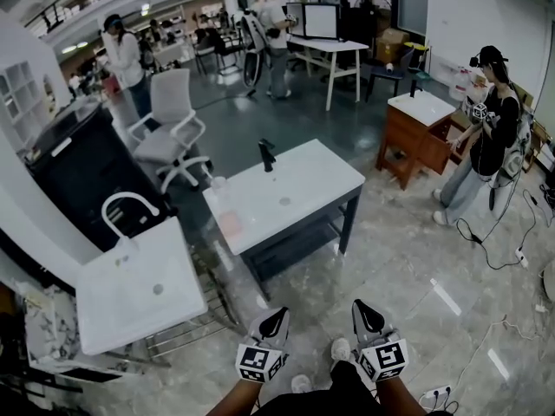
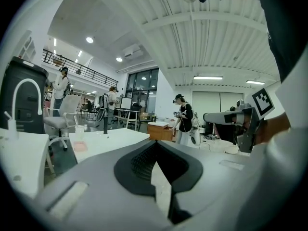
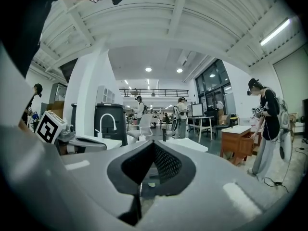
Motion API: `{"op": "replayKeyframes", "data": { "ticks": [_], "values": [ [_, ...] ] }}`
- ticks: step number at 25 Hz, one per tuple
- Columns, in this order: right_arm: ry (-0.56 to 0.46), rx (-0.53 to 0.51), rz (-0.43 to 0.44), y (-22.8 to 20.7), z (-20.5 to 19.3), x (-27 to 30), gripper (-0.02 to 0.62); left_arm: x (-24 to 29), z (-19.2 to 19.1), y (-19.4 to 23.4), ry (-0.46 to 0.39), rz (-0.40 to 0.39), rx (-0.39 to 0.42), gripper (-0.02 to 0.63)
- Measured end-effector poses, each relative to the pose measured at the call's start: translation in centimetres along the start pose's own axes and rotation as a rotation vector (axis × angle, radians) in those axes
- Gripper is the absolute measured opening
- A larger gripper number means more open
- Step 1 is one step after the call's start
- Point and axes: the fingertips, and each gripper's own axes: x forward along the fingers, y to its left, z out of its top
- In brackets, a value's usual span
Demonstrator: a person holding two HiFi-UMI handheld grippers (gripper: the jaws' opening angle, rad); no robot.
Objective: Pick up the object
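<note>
Our left gripper (image 1: 271, 322) and right gripper (image 1: 368, 315) both have their jaws pressed together on nothing, low and well apart from the white sink-top table (image 1: 321, 176). The object is probably the pink pad (image 1: 230, 224) or the clear cup (image 1: 218, 183) near its left edge; we cannot tell which. We should step closer and spread one gripper's jaws before reaching down.

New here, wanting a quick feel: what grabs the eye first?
A white sink counter with a black tap stands mid-floor. Low in the head view, the left gripper and right gripper hang side by side, both shut and empty. Another sink top with an arched white tap sits at left.
</note>
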Motion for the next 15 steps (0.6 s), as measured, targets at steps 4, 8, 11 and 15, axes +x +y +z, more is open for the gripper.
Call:
{"op": "replayKeyframes", "data": {
  "ticks": [4,8,11,15],
  "values": [
    [0.010,0.011,-0.011,-2.1,-0.2,2.0,0.003,2.0,0.1,1.0,0.009,0.026,-0.005,0.020],
    [-0.002,-0.001,0.003,-4.8,0.6,4.4,0.003,4.7,0.5,1.5,0.013,0.050,0.002,0.020],
    [0.000,-0.015,0.026,-6.8,1.2,6.2,0.003,6.9,1.2,2.1,0.012,0.075,0.001,0.020],
    [0.007,-0.018,0.040,-9.8,0.7,8.4,0.003,9.9,2.1,2.6,0.002,0.104,-0.001,0.020]
  ]
}}
